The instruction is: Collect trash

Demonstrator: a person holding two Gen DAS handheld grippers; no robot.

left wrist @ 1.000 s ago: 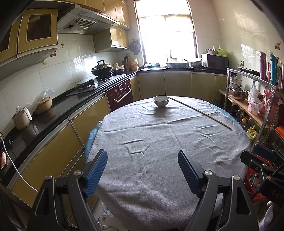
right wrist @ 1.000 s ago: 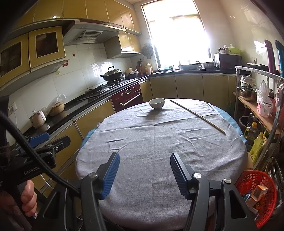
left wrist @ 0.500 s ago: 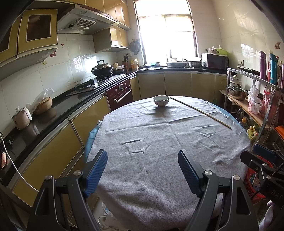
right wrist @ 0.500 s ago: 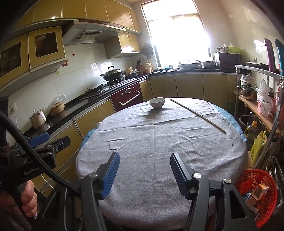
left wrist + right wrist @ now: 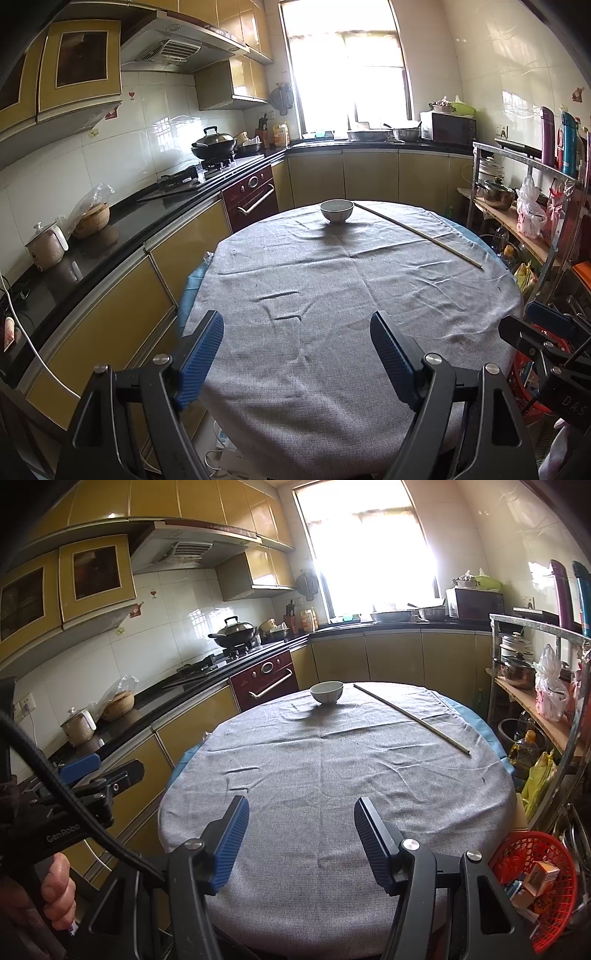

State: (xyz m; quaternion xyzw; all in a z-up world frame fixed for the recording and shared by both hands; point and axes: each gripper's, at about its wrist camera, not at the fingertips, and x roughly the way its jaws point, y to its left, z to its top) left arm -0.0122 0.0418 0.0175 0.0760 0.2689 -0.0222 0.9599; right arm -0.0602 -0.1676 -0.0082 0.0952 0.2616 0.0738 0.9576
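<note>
A round table (image 5: 332, 295) under a grey cloth filled both wrist views, and everything else sat around it. The left gripper (image 5: 297, 354) hung over the table's near edge, its blue-padded jaws standing well apart with nothing between them. The right gripper (image 5: 301, 834) hung over the same near edge, jaws also apart and empty, though less wide. Neither touched the cloth.

At the table's far side stood a small white bowl (image 5: 336, 211), upright. Just to its right a long thin stick (image 5: 417, 232) lay flat on the cloth, running from the far rim toward the right edge; bowl and stick were apart.

Below the table's near right edge stood a red mesh basket (image 5: 543, 882) holding small cartons and wrappers, which looked like the trash, though the fisheye edge blurred them too much to name each piece. In the left wrist view only a sliver of that basket (image 5: 521, 373) showed behind the other gripper's frame.

Left of the table, in the right wrist view, a hand (image 5: 55, 893) gripped the left tool's handle. A dark counter (image 5: 122, 225) ran along the table's left side.
</note>
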